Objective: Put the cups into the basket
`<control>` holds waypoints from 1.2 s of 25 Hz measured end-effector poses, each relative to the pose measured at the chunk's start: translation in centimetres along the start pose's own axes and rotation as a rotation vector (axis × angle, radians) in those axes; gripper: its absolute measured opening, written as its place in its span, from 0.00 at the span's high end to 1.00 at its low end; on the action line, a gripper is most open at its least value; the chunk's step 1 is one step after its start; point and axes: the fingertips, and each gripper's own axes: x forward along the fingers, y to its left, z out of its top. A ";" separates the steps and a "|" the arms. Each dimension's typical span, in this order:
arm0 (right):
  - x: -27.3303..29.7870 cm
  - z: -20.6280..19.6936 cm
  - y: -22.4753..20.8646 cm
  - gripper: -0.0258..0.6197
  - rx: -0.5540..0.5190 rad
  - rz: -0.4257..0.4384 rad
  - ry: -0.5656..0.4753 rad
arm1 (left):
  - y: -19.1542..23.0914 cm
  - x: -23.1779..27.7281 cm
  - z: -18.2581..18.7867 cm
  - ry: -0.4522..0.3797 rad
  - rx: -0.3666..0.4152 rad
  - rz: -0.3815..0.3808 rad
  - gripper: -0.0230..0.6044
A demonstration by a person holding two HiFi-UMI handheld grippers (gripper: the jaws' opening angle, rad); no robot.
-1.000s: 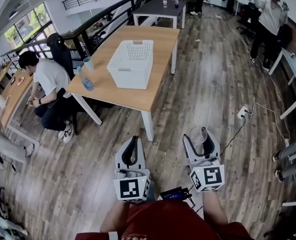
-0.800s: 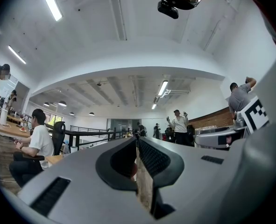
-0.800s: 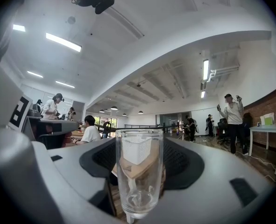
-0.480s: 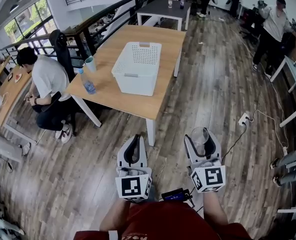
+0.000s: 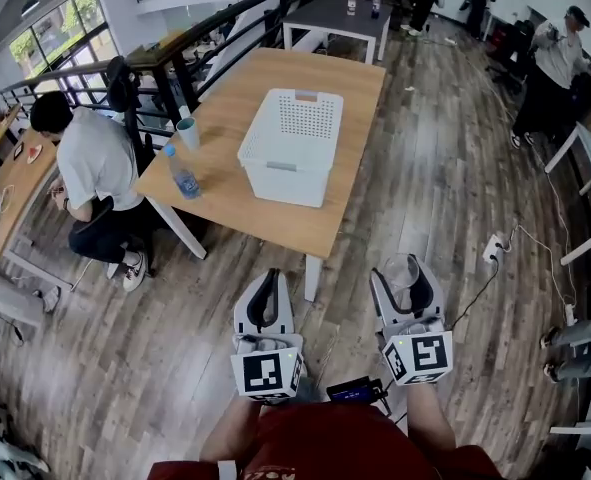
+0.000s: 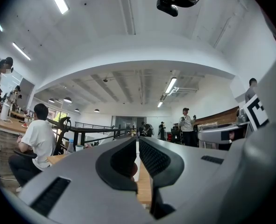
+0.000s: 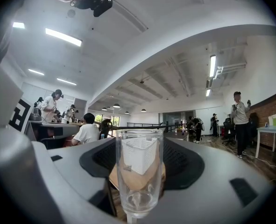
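A white slotted basket [image 5: 290, 180] stands on a wooden table [image 5: 243, 204] ahead of me. A pale blue cup [image 5: 187, 133] sits near the table's left edge. My right gripper [image 5: 404, 286] is held low over the floor, short of the table, shut on a clear glass cup [image 5: 399, 268]. In the right gripper view that glass cup [image 7: 138, 181] stands upright between the jaws of the right gripper [image 7: 140, 148]. My left gripper [image 5: 267, 303] hangs beside it, shut with nothing in it. The left gripper view shows the left gripper [image 6: 138, 143] with its jaws pressed together.
A water bottle [image 5: 183, 178] stands on the table's near left corner. A person in a white shirt [image 5: 90, 163] sits at the left side on a chair. A grey table [image 5: 337, 16] lies beyond. Another person [image 5: 555, 63] stands at far right. A power strip [image 5: 493, 250] and cable lie on the floor.
The table and basket have shifted right and slightly nearer in the head view as I move forward. Both grippers keep their places, with the glass cup still held in the right one.
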 end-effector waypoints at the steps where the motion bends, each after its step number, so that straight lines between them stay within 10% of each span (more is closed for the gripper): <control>1: 0.7 0.1 0.1 0.52 0.001 -0.003 0.001 | 0.5 0.5 0.1 -0.001 -0.002 -0.001 0.93; 30: 9.4 -0.2 -5.8 0.52 0.020 -0.122 -0.019 | 1.8 13.2 -1.3 0.003 -0.031 -0.103 0.93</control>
